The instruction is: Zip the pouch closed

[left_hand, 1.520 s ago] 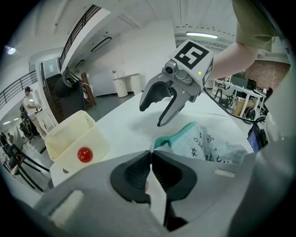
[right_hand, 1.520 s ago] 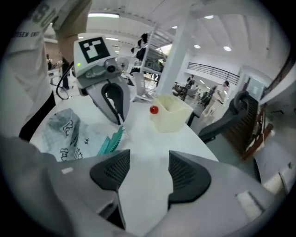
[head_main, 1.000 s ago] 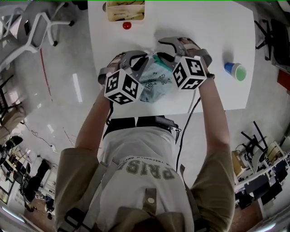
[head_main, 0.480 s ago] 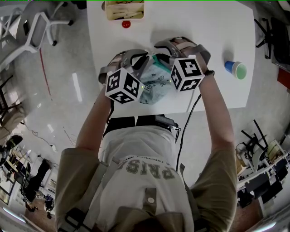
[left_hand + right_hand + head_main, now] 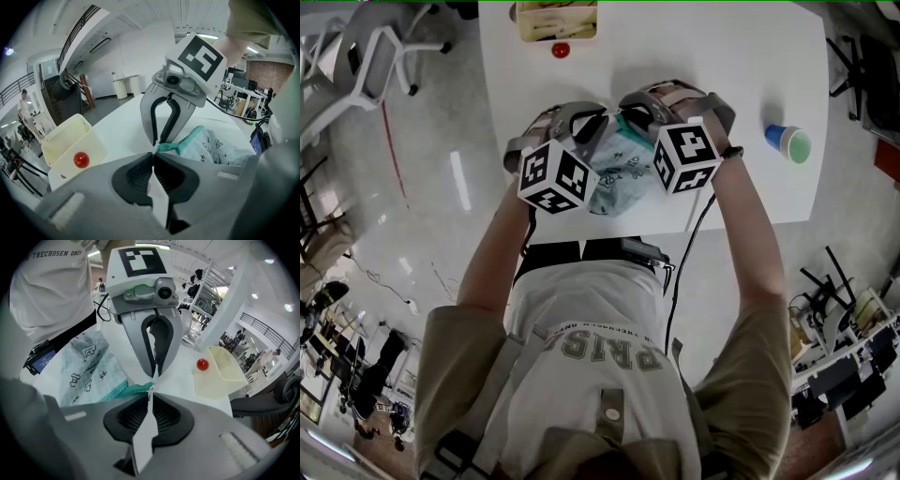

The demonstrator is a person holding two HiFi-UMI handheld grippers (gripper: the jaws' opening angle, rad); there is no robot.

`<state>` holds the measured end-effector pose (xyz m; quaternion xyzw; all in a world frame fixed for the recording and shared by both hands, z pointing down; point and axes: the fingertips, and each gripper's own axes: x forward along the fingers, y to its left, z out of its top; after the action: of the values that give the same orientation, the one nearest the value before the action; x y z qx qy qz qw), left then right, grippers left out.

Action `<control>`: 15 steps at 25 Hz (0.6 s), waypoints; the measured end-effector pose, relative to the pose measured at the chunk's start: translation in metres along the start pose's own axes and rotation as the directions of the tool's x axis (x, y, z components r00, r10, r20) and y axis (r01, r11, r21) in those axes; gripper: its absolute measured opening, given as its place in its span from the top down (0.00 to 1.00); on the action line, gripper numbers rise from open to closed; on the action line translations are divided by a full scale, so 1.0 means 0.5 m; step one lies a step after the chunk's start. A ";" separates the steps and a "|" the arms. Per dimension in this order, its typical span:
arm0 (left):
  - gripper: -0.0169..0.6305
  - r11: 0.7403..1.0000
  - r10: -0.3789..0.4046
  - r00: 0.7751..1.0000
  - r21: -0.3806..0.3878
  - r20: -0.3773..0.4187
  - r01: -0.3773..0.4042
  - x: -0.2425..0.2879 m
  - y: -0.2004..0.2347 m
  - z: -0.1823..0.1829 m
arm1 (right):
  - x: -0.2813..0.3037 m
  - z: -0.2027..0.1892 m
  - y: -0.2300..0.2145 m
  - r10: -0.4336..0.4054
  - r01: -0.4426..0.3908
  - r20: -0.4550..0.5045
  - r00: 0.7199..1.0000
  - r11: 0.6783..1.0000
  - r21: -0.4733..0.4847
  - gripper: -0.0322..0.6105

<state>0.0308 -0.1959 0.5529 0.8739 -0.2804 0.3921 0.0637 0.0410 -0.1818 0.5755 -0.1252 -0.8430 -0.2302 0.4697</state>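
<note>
We wear a white T-shirt (image 5: 591,314) with khaki short sleeves (image 5: 450,347) and khaki block lettering (image 5: 605,352) across the chest. Grey harness straps (image 5: 499,380) run over both shoulders. The left gripper (image 5: 154,373) and right gripper (image 5: 157,140) are built alike: pale grey curved fingers (image 5: 148,115) lined in black, black ribbed pads (image 5: 136,176), a round camera lens (image 5: 164,292), and a white cube (image 5: 553,176) bearing black square markers. A black cable (image 5: 692,230) leaves the right unit.

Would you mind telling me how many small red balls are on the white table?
1. The small red ball lies toward the far end of the white table, just in front of the cream plastic bin; others could be hidden inside that bin.
</note>
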 end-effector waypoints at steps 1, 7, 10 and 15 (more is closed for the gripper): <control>0.94 1.000 -0.001 1.000 -0.001 -0.002 0.001 0.001 0.000 -0.002 | 0.001 0.001 0.001 0.001 -0.001 0.001 1.000 1.000 0.000 0.91; 0.94 1.000 -0.007 1.000 -0.002 0.002 0.007 0.001 0.001 -0.003 | -0.004 0.001 -0.003 0.011 -0.012 0.014 1.000 0.995 0.097 0.94; 0.94 1.000 -0.013 1.000 -0.005 0.004 0.013 0.002 0.000 -0.003 | -0.007 0.001 -0.001 0.014 -0.015 0.011 1.000 0.990 0.137 0.95; 0.94 1.000 -0.017 1.000 -0.006 0.005 0.017 0.000 0.000 -0.004 | -0.007 0.003 -0.001 0.022 -0.023 0.005 1.000 0.985 0.169 0.95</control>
<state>0.0296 -0.1951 0.5544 0.8771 -0.2741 0.3885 0.0688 0.0415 -0.1813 0.5719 -0.0948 -0.8587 -0.1523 0.4800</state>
